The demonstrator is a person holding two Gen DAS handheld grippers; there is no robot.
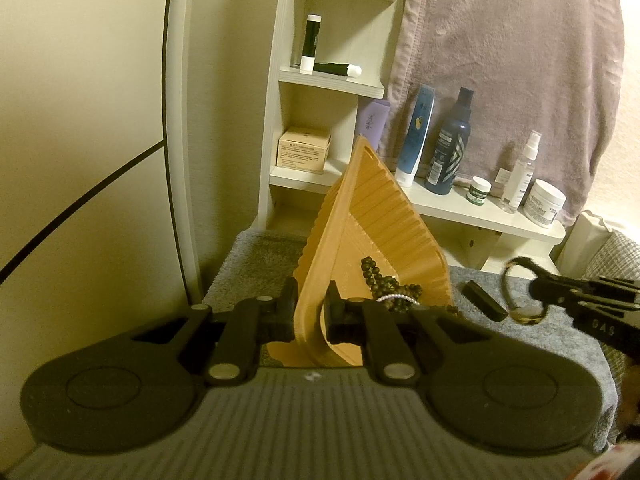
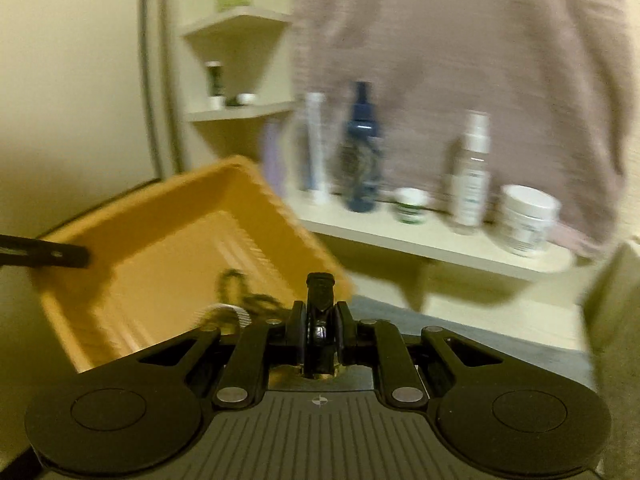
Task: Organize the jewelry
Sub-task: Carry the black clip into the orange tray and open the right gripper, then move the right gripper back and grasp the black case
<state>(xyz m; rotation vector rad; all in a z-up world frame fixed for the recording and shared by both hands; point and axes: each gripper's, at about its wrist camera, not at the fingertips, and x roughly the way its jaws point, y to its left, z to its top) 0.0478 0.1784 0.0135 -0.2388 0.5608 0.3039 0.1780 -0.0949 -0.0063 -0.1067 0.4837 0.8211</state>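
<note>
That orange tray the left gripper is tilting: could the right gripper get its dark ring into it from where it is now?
Probably yes. The left gripper is shut on the orange tray rim, tipping its open side toward the right gripper, which is shut on the dark ring. Nothing stands between them.

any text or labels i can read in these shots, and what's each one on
"GAS": on the right hand-held gripper, a tentative reading.
Beige box: print too small.
Dark blue bottle, blue tube, white jar, spray bottle, green-label jar: labels unreadable.
Right wrist view: all blurred.
</note>
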